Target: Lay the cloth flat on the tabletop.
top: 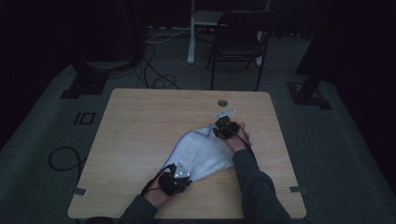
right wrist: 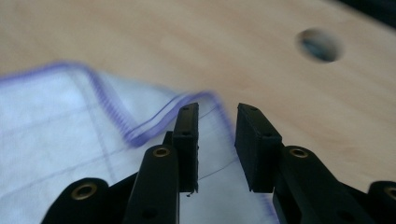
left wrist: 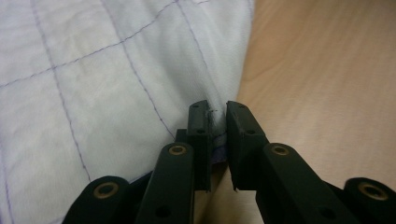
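Cloth (top: 201, 154) on table (top: 140, 135), my left gripper (left wrist: 215, 112) pinching its edge, my right gripper (right wrist: 217, 116) spread over the purple-hemmed corner.

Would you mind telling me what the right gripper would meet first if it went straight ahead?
Probably bare wooden table: the right gripper sits over the purple-hemmed white cloth's corner, with a round hole off to one side.

a person's forearms reach over a wooden tabletop (top: 140, 121) in a dim room, a hand-held gripper in each hand. the left hand-held gripper (top: 174, 179) sits at the near corner of a white checked cloth (top: 201, 151), the right hand-held gripper (top: 226, 126) at its far corner. a dark folding chair (top: 238, 44) stands beyond.
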Motion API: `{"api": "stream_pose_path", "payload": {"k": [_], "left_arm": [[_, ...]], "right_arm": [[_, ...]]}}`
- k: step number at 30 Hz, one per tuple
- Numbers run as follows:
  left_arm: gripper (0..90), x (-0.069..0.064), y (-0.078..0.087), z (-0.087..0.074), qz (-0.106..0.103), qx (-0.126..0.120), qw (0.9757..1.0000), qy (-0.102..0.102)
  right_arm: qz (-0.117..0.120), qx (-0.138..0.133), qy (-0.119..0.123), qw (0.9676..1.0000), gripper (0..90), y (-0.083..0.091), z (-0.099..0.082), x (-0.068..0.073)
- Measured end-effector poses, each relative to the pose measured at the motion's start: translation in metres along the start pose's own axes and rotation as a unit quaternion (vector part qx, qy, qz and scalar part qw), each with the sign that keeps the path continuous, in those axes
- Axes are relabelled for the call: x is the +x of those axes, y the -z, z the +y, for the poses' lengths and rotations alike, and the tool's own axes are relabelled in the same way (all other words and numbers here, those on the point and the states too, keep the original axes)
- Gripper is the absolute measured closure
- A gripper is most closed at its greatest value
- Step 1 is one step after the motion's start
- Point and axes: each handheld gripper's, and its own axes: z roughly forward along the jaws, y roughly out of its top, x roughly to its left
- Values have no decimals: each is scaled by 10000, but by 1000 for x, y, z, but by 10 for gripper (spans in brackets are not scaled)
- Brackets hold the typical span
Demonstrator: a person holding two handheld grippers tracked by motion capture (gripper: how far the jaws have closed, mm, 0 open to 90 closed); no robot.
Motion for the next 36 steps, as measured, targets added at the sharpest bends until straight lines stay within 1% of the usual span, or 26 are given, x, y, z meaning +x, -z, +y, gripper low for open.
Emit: {"api": "stream_pose_path", "payload": {"k": [1,3,5,7,8,9,11,12,14,16,17,20,22,23,24,26,27,28,29,33,35,36], "left_arm": [[803,-5,-2,1,-66,-21,10000,-56],[803,-6,-2,2,-91,-33,9999,-58],[802,-8,-3,3,-121,-43,9999,-92],[799,-10,-5,4,-159,-67,9998,-87],[794,-10,-5,4,-190,-81,9998,-63],[791,-11,-6,5,-197,-76,9998,-68],[777,-13,-7,7,-206,-64,9997,-105],[768,-14,-7,7,-205,-51,9997,-119],[755,-14,-6,8,-201,-73,9997,-126],[739,-14,-4,9,-184,-150,9997,-97],[733,-13,-2,9,-171,-182,9996,-92],[718,-9,2,12,-98,-266,9996,-62],[711,-6,4,15,-18,-310,9995,-46],[711,-5,5,16,34,-332,9994,-49],[711,-3,6,18,72,-342,9994,-43],[700,0,6,20,127,-382,9992,-21],[695,1,6,21,158,-384,9991,-23],[690,1,6,21,158,-384,9991,-23],[685,4,6,23,196,-403,9990,-10],[666,10,3,22,290,-381,9989,0],[655,14,1,21,313,-385,9987,59],[651,15,1,21,318,-374,9988,94]], "right_arm": [[13,260,236,9994,717,-12,-5,11],[69,450,387,9982,727,-20,-6,17],[129,540,490,9973,724,-25,-6,23],[260,454,482,9975,703,-27,-3,26],[365,337,433,9978,691,-26,-1,27],[415,205,403,9981,679,-25,2,28],[455,19,296,9985,677,-23,8,29],[419,0,266,9988,677,-22,11,29],[154,100,269,9995,677,-20,12,27],[79,214,320,9992,677,-20,7,23],[1,287,341,9990,677,-20,3,22],[-54,475,404,9980,679,-22,-10,18],[-57,577,492,9971,685,-25,-16,19],[-44,518,516,9973,683,-25,-17,20],[-16,530,497,9974,674,-25,-16,21],[69,457,521,9976,665,-26,-12,25],[96,447,530,9975,659,-27,-8,28],[94,401,592,9974,651,-28,-5,32],[60,298,644,9975,645,-29,0,37],[96,37,486,9988,651,-27,14,43],[47,-65,464,9989,655,-23,17,44],[62,-89,454,9989,655,-20,18,44]]}}
